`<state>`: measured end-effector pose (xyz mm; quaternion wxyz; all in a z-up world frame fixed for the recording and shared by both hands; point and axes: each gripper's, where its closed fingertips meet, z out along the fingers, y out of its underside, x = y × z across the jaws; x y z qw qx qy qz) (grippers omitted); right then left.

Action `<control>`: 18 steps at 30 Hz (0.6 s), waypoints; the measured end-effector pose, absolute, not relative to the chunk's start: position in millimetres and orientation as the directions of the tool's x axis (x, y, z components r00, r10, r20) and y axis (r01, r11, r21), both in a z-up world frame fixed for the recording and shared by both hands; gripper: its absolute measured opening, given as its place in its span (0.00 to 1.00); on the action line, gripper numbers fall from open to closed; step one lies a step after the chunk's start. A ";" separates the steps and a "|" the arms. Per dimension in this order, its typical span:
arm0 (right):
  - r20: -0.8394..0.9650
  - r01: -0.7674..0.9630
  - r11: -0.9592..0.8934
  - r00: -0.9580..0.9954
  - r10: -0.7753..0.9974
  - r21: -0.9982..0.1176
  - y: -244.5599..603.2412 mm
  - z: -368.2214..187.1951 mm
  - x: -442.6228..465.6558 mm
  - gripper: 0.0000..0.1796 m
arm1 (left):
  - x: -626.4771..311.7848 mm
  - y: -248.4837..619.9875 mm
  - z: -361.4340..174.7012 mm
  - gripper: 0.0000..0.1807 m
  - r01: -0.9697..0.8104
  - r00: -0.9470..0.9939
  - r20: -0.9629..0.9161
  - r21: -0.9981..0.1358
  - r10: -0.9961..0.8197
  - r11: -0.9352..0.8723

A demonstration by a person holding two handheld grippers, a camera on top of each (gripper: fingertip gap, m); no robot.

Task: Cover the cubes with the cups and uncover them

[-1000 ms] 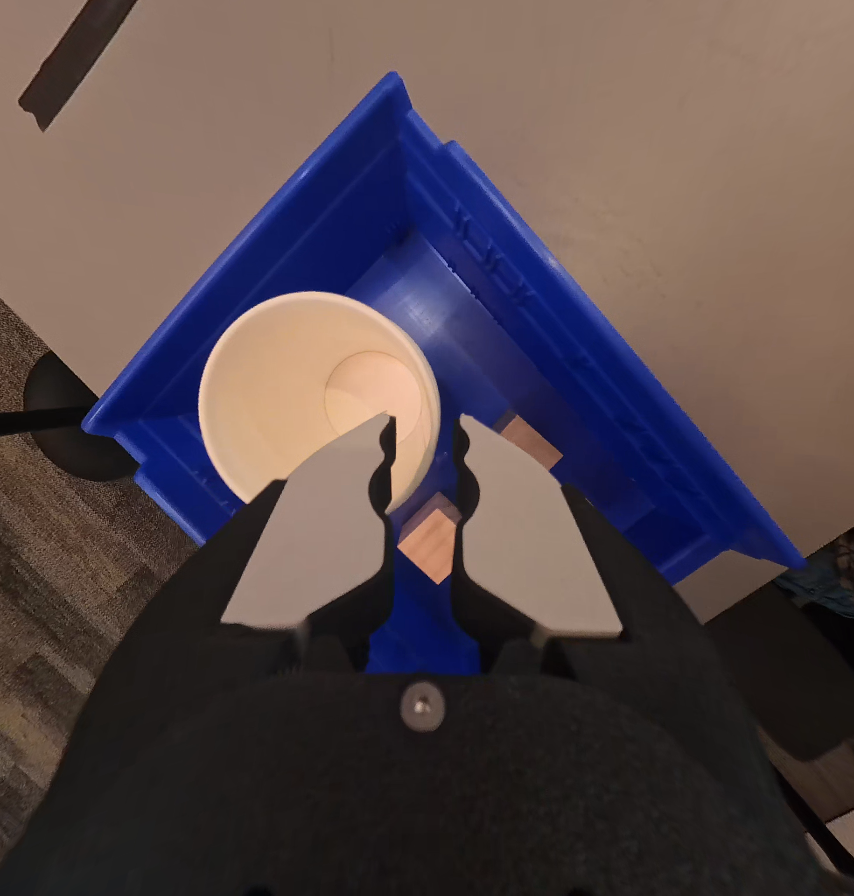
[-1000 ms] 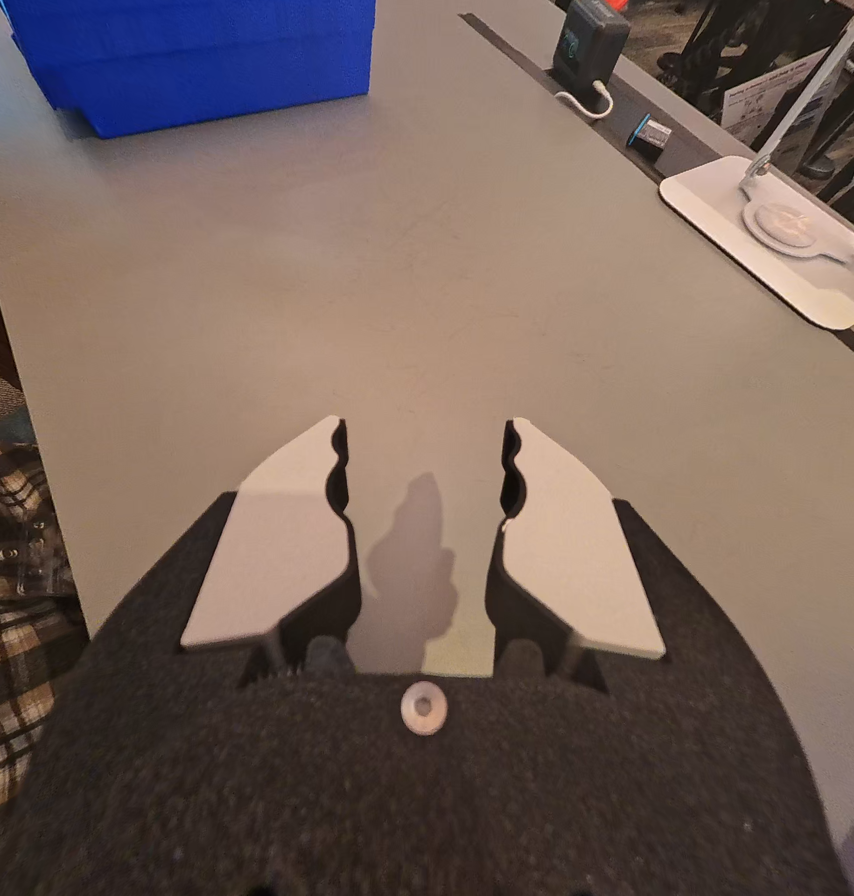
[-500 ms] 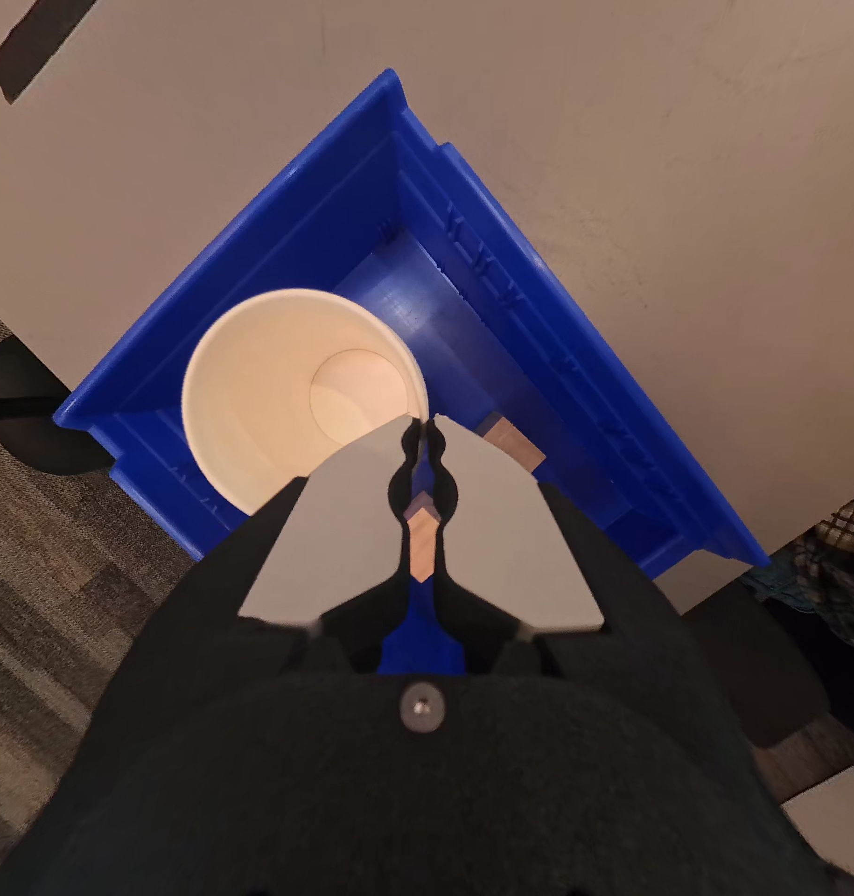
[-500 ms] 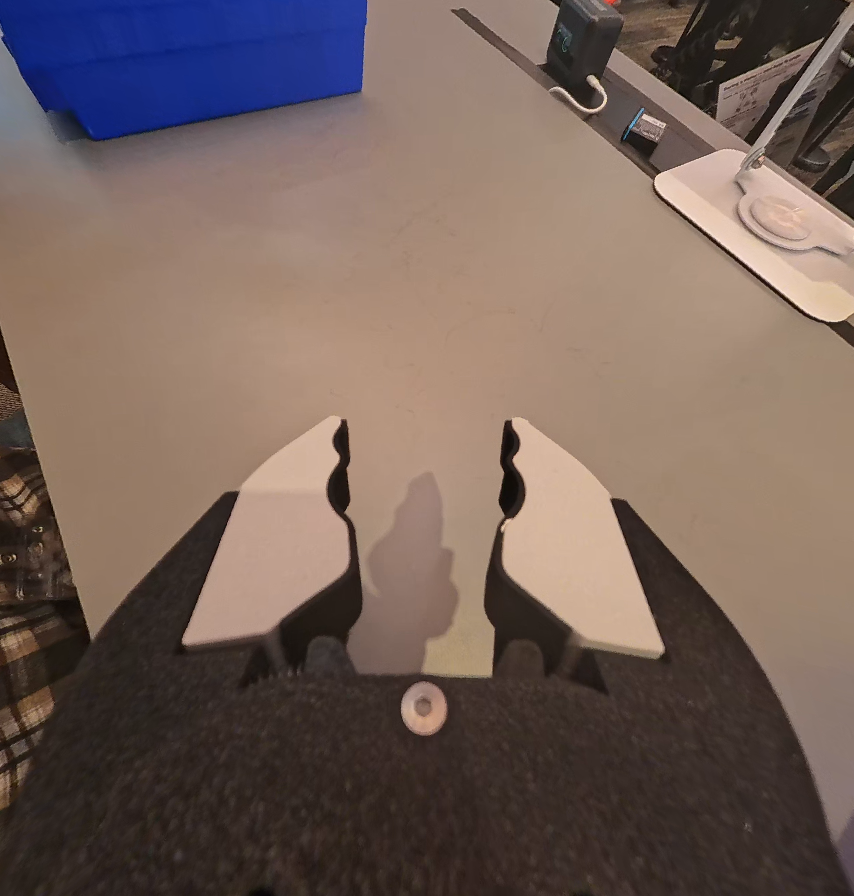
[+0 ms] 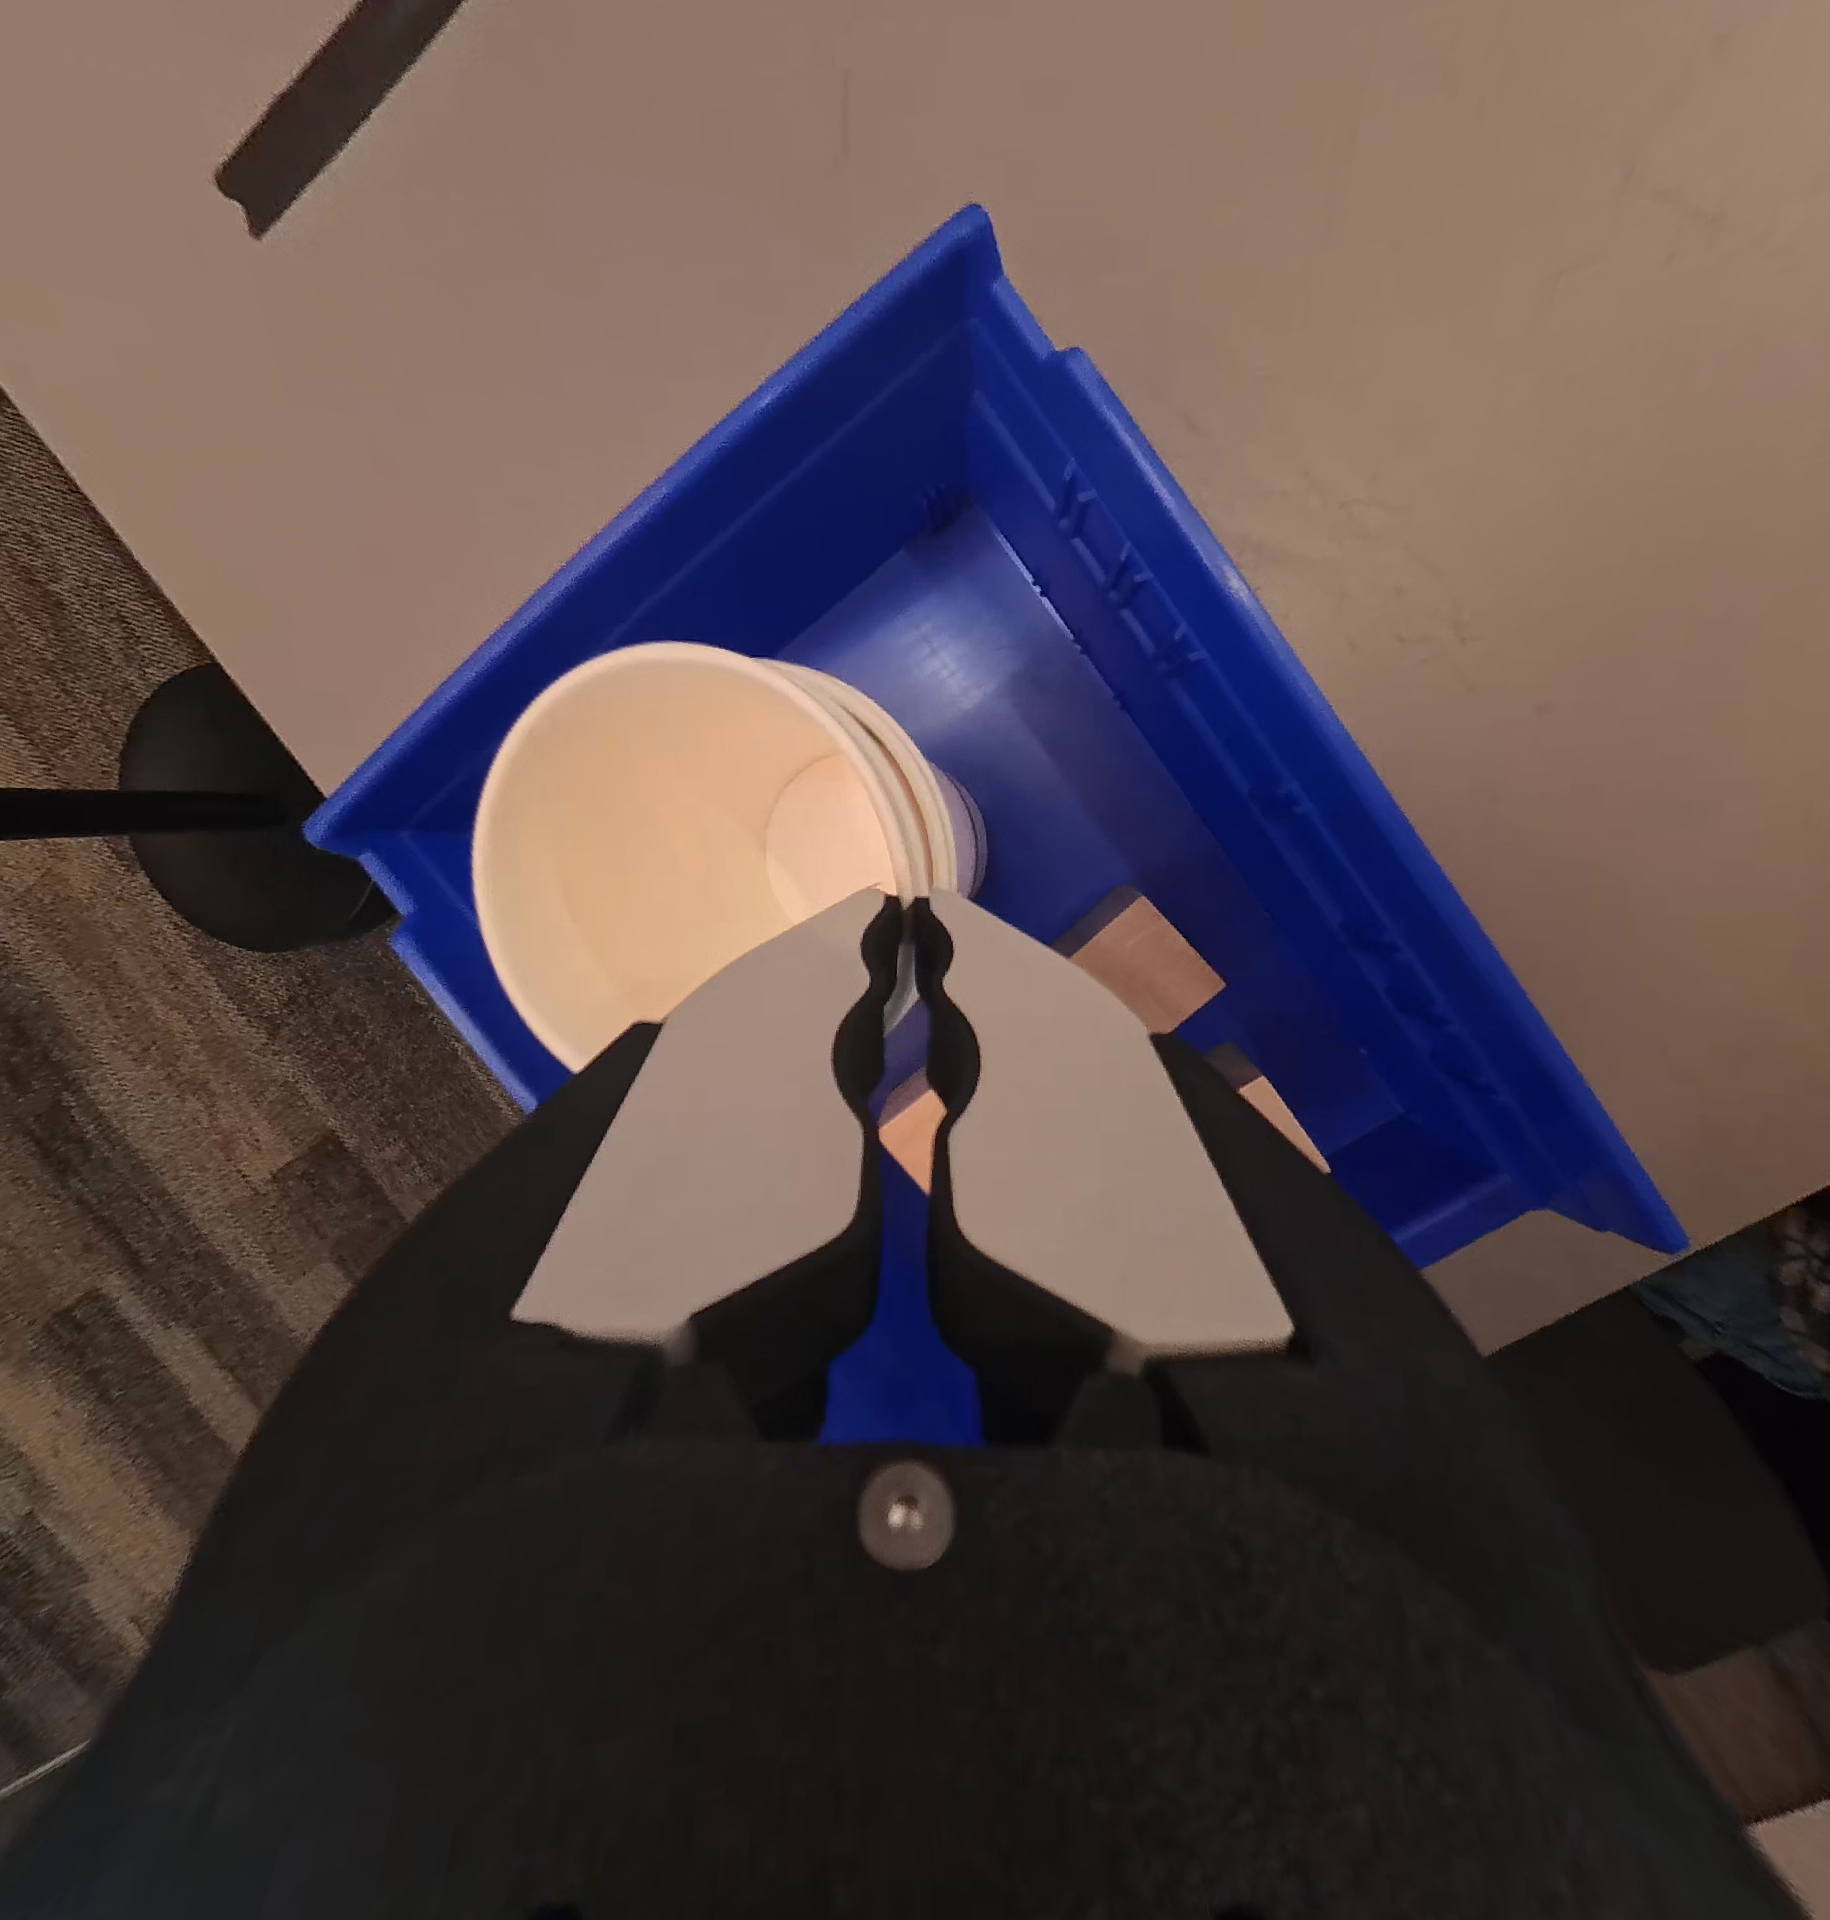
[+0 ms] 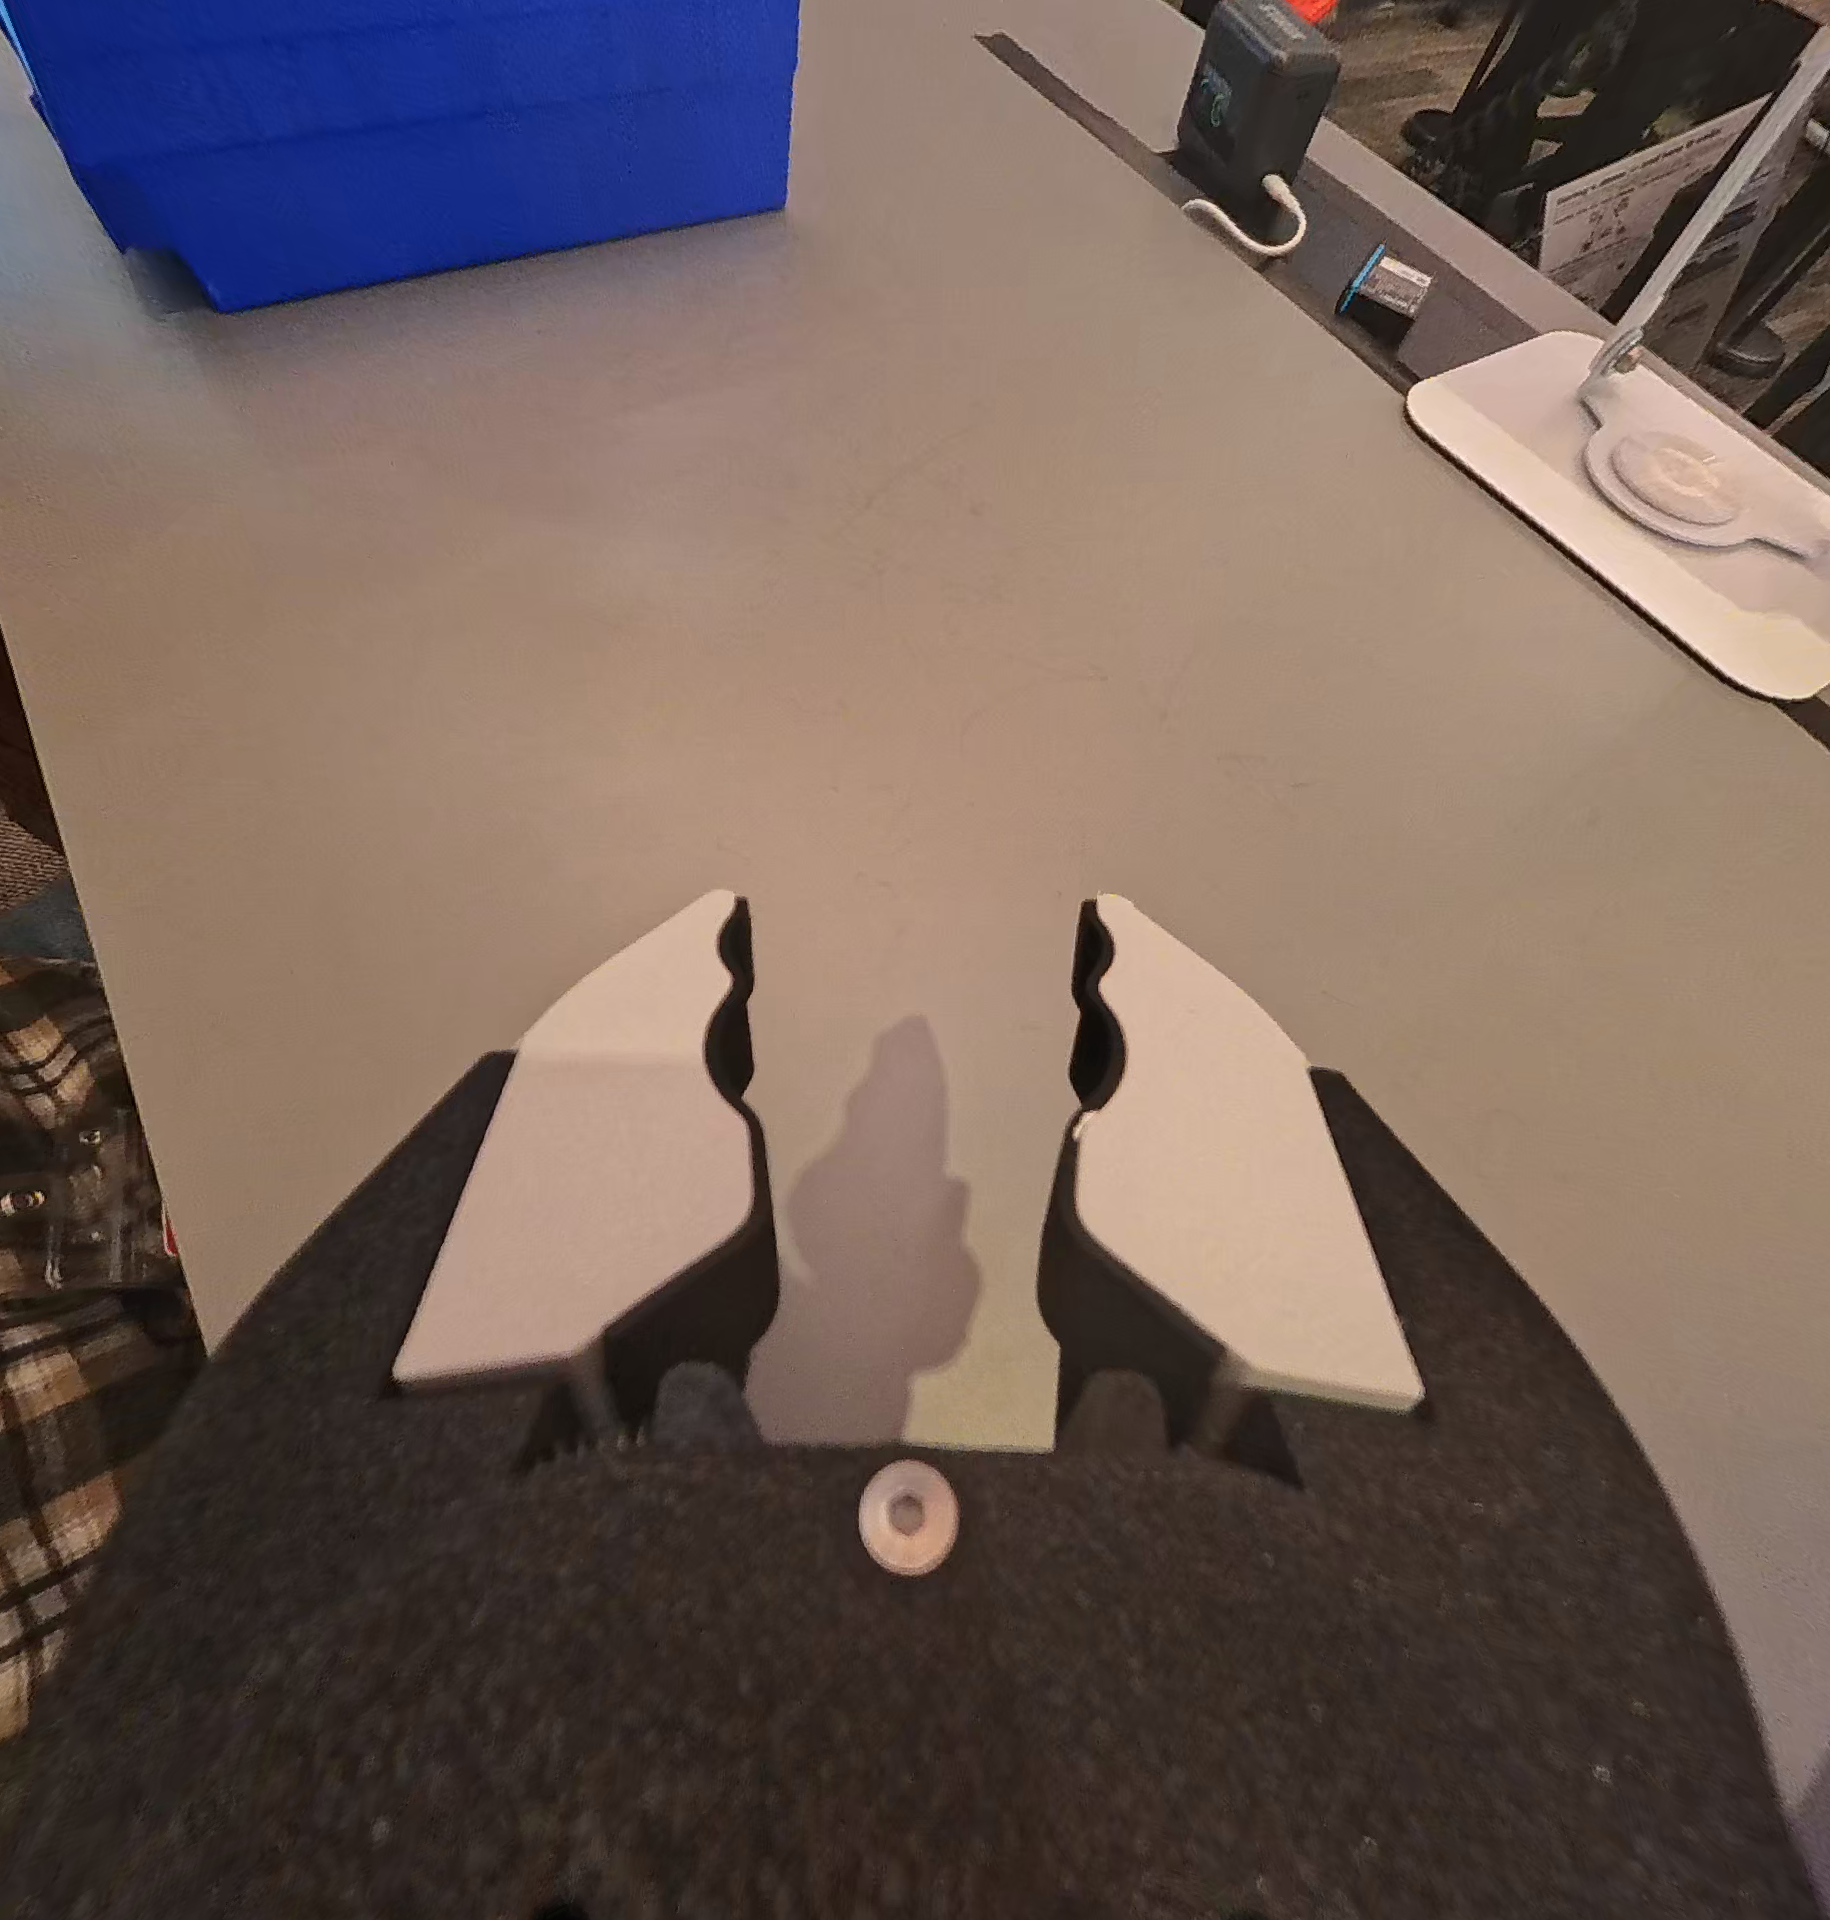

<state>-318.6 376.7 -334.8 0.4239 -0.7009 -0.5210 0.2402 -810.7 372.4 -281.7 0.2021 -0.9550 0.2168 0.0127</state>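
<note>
Over the blue bin (image 5: 1181, 644), in the left wrist view, the left claw (image 5: 909, 906) was seen pressed almost together, pinching the rim of a stack of paper cups (image 5: 682, 831). Several nested rims were visible at the pinch, so more than one cup seemed to be held. The stack was tilted, its open mouth facing the camera, its base toward the bin floor. Wooden cubes (image 5: 1139, 961) lay on the bin floor just beside the stack, partly hidden by the claw fingers (image 5: 1056, 1122). The bin stood near the corner of the pale table (image 5: 1306, 208), with carpeted floor (image 5: 111, 1039) below.

The cups were judged light, thin-walled and easily crushed; a gentle hold at the rolled rim, the stiffest part, was thought best. Nested cups might stick together and come up as one. The cubes looked hard, smooth and square-edged.

In the right wrist view, the right claw (image 6: 913, 904) was seen spread wide and empty, low over the matt grey table (image 6: 890, 571). The moulded plastic bin (image 6: 423, 156) stood well apart at the far left. A white flat stand base (image 6: 1617, 520) and a small dark device (image 6: 1254, 104) with a white cable lay at the far right edge.
</note>
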 end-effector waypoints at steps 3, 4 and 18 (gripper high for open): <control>0.106 0.528 -0.097 0.341 0.934 -0.844 376.4 -334.5 -318.9 0.33 | -812.8 373.9 -277.5 0.01 -0.436 0.900 -0.157 -0.375 -0.407 -0.818; 0.107 0.528 -0.096 0.341 0.934 -0.844 376.3 -334.2 -319.0 0.33 | -812.1 373.8 -276.7 0.01 -0.443 0.896 -0.167 -0.371 -0.410 -0.816; 0.113 0.528 -0.087 0.337 0.935 -0.845 374.6 -332.3 -320.4 0.33 | -811.2 374.2 -257.8 0.01 -0.535 0.828 -0.374 -0.308 -0.417 -0.787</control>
